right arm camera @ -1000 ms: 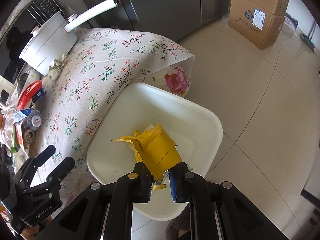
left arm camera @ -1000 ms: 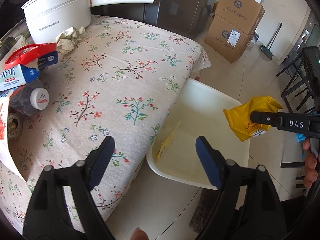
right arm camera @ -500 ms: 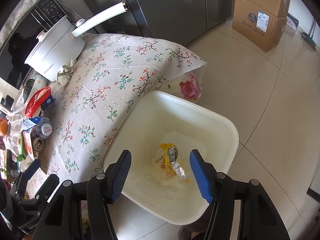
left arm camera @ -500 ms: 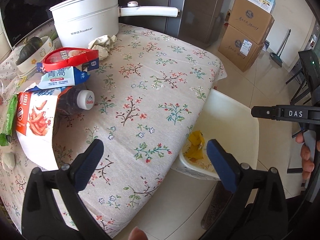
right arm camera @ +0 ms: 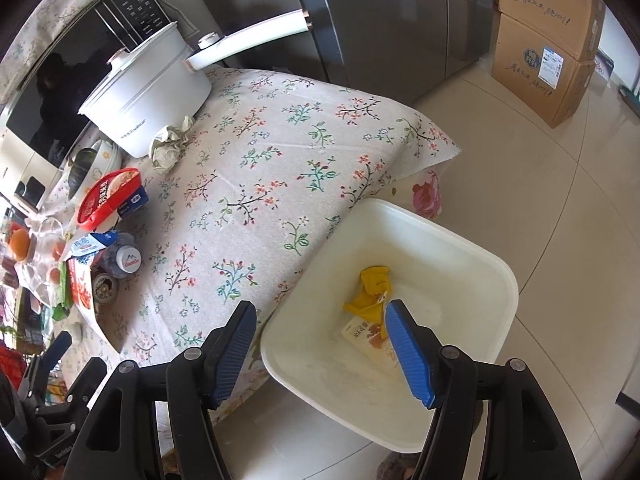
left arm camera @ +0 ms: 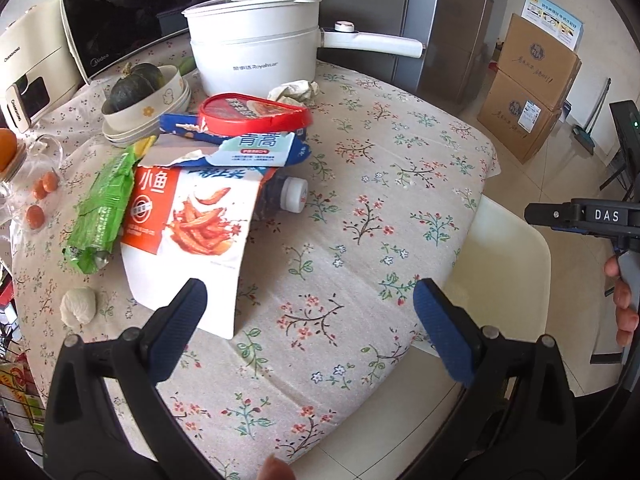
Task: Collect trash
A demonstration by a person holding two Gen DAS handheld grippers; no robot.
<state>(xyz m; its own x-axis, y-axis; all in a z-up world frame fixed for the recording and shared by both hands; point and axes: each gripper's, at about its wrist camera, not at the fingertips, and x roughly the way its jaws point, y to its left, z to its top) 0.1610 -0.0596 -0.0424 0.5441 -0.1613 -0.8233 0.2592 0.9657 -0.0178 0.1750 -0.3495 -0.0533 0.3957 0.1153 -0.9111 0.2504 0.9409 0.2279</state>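
The right gripper point(right arm camera: 320, 344) is opening, nothing between its jaws, above the bin point(right arm camera: 472, 248) holding a yellow wrapper point(right arm camera: 374, 280); the left gripper point(left arm camera: 310, 320) is gaping wide beside the bin.

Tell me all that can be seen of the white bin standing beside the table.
The white bin is a squarish plastic tub with rounded corners and a plain rim, open at the top with no lid. It stands upright on the tiled floor, close against the hanging edge of the flowered tablecloth. Inside lie a crumpled yellow wrapper and a pale printed packet; the walls look faintly stained. No gripper touches it.
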